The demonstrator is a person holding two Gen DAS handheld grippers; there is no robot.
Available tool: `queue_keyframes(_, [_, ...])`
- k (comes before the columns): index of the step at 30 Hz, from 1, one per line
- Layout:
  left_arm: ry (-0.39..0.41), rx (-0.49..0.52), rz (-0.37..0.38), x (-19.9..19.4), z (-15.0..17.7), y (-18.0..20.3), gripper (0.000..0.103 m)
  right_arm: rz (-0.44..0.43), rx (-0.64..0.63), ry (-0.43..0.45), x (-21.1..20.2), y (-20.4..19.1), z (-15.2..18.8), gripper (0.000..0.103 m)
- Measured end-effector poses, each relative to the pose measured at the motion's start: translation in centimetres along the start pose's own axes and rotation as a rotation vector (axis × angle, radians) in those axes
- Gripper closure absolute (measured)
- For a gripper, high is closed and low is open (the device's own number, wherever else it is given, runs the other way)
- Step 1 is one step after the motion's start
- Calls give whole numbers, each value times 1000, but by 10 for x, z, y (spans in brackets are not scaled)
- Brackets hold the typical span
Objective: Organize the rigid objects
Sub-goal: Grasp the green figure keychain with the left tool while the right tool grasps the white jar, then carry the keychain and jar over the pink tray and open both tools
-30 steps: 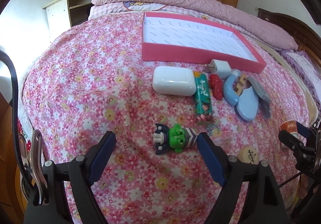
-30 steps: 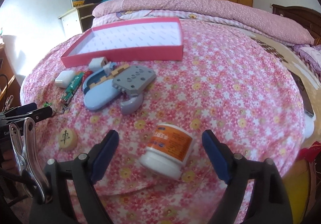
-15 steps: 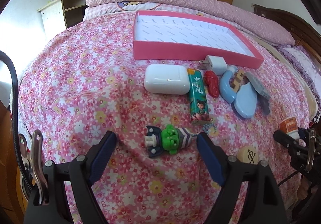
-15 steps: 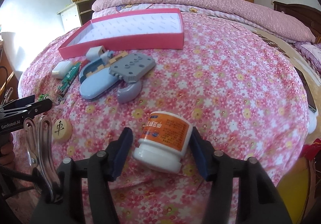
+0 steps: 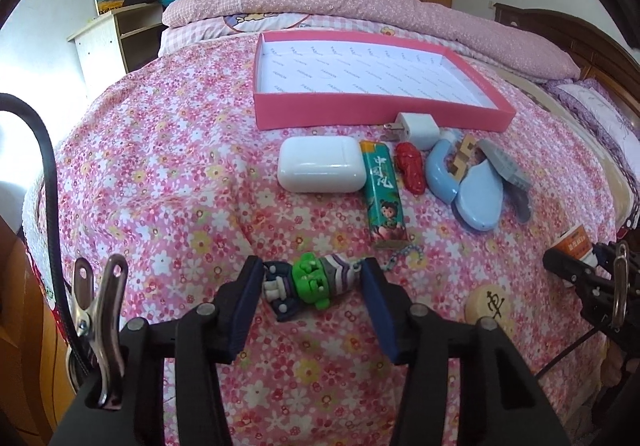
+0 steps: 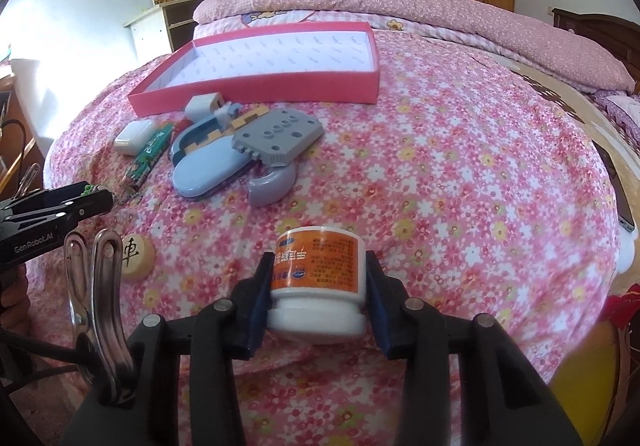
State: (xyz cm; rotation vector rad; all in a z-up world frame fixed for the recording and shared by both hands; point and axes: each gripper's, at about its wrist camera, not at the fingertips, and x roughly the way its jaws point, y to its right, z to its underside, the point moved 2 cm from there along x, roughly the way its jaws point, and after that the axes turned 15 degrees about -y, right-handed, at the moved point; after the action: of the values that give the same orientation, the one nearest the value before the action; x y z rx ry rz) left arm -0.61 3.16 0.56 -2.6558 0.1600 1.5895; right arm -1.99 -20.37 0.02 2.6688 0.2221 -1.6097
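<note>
While jaws close: left gripper (image 5: 312, 282) brackets green figure (image 5: 310, 280) | right gripper (image 6: 318, 286) clamps orange jar (image 6: 318, 270)

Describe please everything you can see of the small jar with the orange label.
The small jar is white, plastic by its look, with an orange label printed in white and blue. It lies on its side on the flowered bedspread, its white cap toward the camera. It sits between the blue pads of the right hand-held gripper, whose jaws are closing on it and appear to touch both sides. Its lid is on.
</note>
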Motion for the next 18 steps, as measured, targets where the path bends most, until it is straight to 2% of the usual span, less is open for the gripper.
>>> queue_keyframes(7, [10,-34,62,-15,-3,-9,51,-46,5,25,-10,0,-3,61])
queue_keyframes(18, [53,-24,68,-34,-15,-7,51,-52,-19,65,-25,-3,-10,61])
